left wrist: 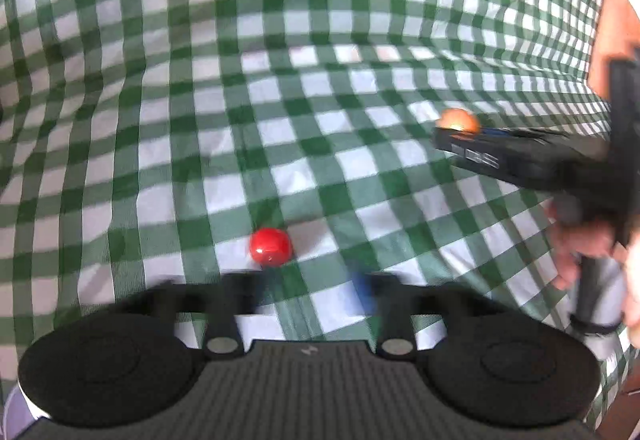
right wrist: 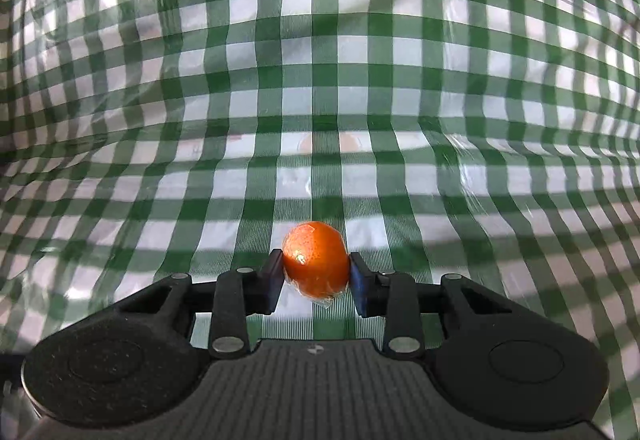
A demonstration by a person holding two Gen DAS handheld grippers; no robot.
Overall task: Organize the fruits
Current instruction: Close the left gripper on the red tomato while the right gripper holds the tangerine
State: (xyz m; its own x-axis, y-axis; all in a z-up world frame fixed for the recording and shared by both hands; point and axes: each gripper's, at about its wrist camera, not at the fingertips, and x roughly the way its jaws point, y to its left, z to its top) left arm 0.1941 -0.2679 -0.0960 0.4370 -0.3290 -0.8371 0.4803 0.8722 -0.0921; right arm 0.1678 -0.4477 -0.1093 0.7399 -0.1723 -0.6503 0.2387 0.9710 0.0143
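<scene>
On my left, the left gripper [left wrist: 312, 286] hovers spread and empty, with the red fruit [left wrist: 270, 246] on the checked cloth [left wrist: 160, 120] just ahead of its blurred fingertips. I judge this the approach step; next I must centre and close. On my right, the right gripper [right wrist: 316, 276] pinches the orange fruit [right wrist: 316, 260] clear of the cloth. Only the left view shows both fruits; only the right shows the pad contact.
</scene>
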